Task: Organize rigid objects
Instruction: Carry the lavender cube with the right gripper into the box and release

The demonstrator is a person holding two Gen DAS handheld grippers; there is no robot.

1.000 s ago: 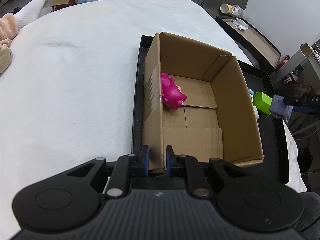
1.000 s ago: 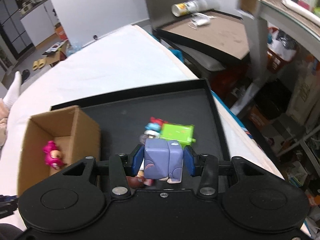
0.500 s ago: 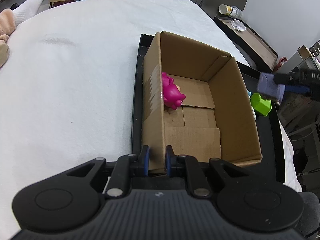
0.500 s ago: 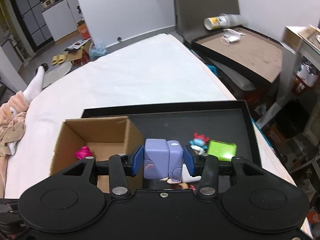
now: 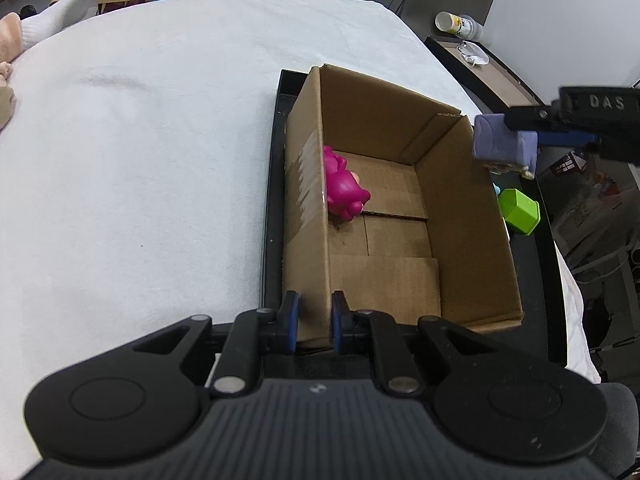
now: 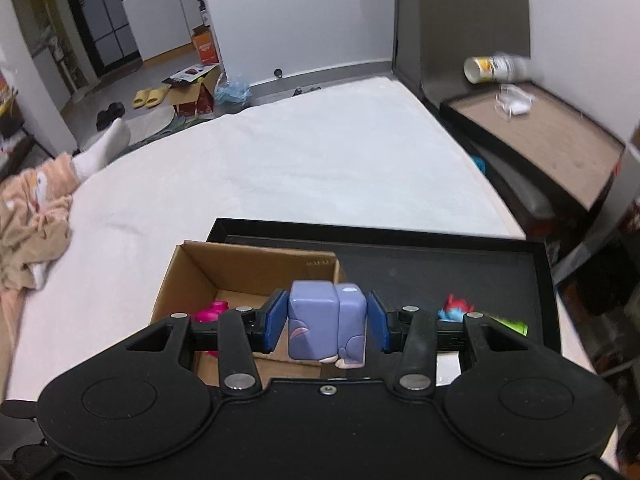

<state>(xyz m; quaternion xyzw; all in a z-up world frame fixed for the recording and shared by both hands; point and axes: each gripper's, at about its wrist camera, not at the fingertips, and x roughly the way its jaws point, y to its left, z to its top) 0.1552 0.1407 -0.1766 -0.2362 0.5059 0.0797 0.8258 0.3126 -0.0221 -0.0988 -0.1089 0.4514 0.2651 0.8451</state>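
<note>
- Your left tool [image 5: 311,322] is clamped on the near corner of the box [image 5: 472,216], one pad outside the wall, one inside.
- Your right tool [image 6: 327,322] grips a purple block toy [image 6: 326,326] by its sides, pads tight on both flanks. In the left view the toy [image 5: 502,144] hangs in the air just off the box's right rim, above the tray.
- Box sits upright, open top, on the left part of a black tray [image 6: 460,258]. Flaps on the floor lie flat.
- Pink toy [image 5: 343,191] is inside the box, lying against the left wall, about midway along it. In the right view only part of it [image 6: 210,312] shows, behind the tool's finger.
- Green block [image 5: 519,211] is on the tray just right of the box, outside it. A small blue-and-red figure [image 6: 456,309] sits beside it; details too small to tell.
- Tray rests on a bed with a white cover [image 5: 140,160].
- Far left: a person's socked foot [image 6: 105,148] at the bed's edge.
- Far right: a second tray [image 6: 536,136] with a white mask on it and a can [image 6: 494,69] lying on its side.
</note>
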